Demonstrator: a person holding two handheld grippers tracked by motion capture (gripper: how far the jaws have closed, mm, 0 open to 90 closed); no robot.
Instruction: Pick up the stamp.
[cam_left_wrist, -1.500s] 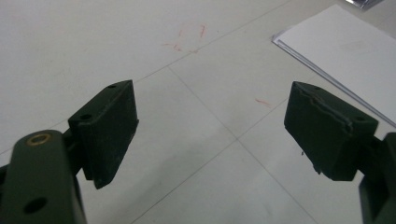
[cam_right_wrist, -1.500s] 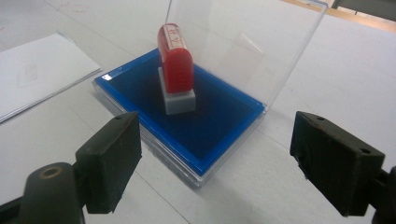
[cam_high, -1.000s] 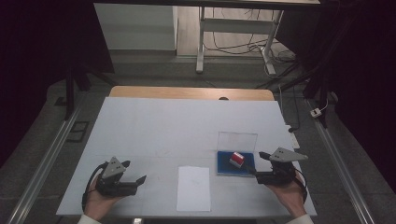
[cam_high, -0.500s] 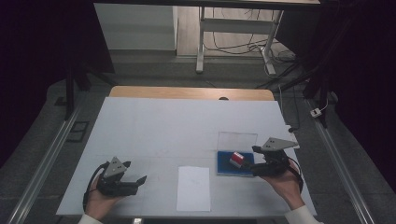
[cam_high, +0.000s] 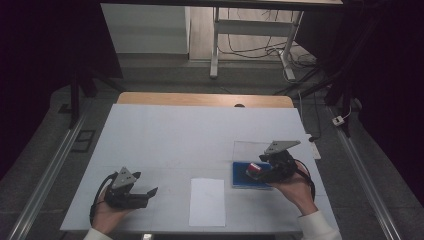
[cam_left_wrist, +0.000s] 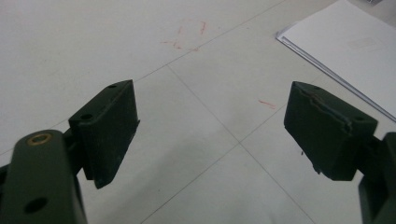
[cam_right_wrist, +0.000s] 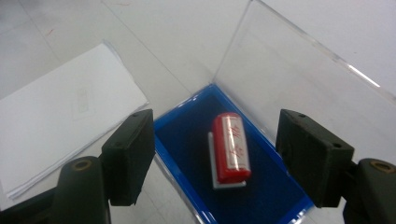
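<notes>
White table (cam_high: 165, 135): blue tray (cam_right_wrist: 187, 140) (clear lid up) holds red stamp (cam_right_wrist: 231, 147); right hand-held gripper (cam_right_wrist: 212, 154) closing, unclamped.

A white rectangular sheet of paper (cam_high: 207, 201) lies flat on the pale table (cam_high: 165, 135); faint red marks (cam_left_wrist: 184, 36), perhaps pen strokes, show nearby.

A red stamp (cam_right_wrist: 231, 148) with a white base and a white label strip bearing red characters lies on its side in the blue-lined tray of an open case (cam_right_wrist: 187, 140) on my worktop (cam_high: 200, 135). The case's clear lid (cam_right_wrist: 299, 79) stands raised behind it. The stamp sits near the tray's middle.
</notes>
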